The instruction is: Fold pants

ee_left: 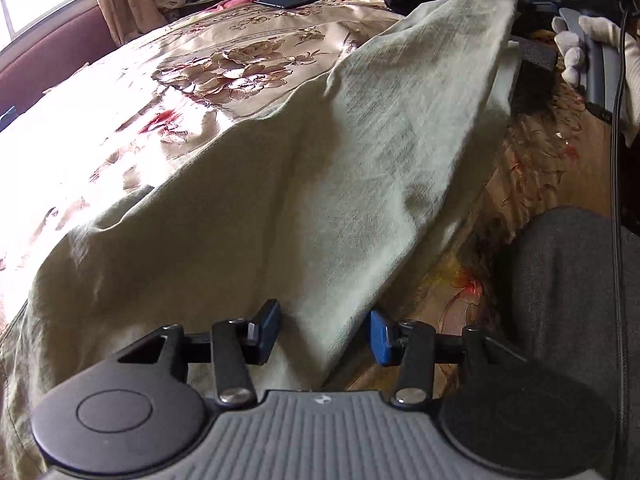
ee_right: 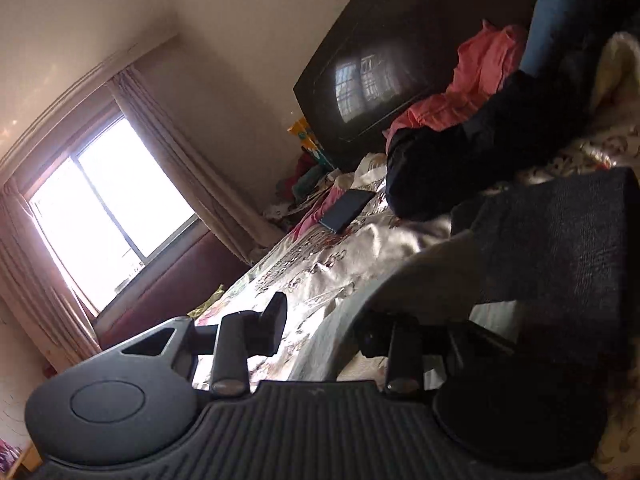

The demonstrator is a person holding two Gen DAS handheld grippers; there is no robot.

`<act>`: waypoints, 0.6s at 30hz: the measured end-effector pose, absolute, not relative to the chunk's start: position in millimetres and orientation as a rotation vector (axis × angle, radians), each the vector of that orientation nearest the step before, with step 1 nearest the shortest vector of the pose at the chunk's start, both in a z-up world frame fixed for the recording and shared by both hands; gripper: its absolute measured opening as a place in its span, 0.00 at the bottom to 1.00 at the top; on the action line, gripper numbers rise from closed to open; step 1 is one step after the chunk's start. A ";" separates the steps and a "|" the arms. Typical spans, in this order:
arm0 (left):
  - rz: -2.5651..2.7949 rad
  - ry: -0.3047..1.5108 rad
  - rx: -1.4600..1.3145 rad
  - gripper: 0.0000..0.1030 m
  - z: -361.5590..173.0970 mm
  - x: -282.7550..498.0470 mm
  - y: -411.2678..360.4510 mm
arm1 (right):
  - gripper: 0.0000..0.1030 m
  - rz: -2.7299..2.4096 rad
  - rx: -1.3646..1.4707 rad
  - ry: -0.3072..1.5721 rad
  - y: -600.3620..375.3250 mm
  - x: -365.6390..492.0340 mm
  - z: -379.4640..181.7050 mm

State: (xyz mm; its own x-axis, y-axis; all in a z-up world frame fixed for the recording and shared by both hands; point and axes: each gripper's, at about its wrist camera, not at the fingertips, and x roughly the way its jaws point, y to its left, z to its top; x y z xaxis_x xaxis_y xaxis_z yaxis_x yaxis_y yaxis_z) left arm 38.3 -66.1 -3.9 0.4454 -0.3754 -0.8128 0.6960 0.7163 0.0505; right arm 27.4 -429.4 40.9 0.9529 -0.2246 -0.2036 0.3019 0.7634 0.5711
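Left gripper (ee_left: 324, 334): jaws apart, straddling the near edge of the pale green pants (ee_left: 280, 184), pads not pressing. The pants lie on a floral bedspread (ee_left: 224, 64), running toward 1 o'clock. Right gripper (ee_right: 320, 332): jaws apart, cloth edge between them. Beyond: phone (ee_right: 346, 210), black garment (ee_right: 460, 160), dark headboard (ee_right: 400, 48), curtained window (ee_right: 108, 208) at 9 o'clock.
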 end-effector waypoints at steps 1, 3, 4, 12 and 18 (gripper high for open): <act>-0.683 0.886 0.401 0.58 -5.0 39.4 -65.4 | 0.46 -0.303 0.603 0.152 -429.0 27.6 37.5; -0.680 0.891 0.393 0.59 -5.8 39.7 -64.6 | 0.46 -0.323 0.629 0.244 -434.0 30.3 18.4; -0.680 0.892 0.394 0.59 -5.7 39.7 -64.7 | 0.46 -0.326 0.659 0.271 -438.6 31.4 11.5; -0.680 0.887 0.418 0.60 -5.7 42.3 -68.0 | 0.20 -0.382 0.790 0.300 -463.8 23.7 -12.3; -0.679 0.873 0.401 0.60 -7.6 39.0 -63.8 | 0.04 -0.374 0.654 0.233 -454.4 19.1 12.3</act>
State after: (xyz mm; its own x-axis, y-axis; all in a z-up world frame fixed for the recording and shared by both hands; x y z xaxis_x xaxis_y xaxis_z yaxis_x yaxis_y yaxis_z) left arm 39.0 -63.8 -7.6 0.4560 -0.3771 -0.8062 0.6883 0.7237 0.0508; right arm 19.1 -454.4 12.3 0.9079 -0.2639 -0.3258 0.4086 0.7310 0.5466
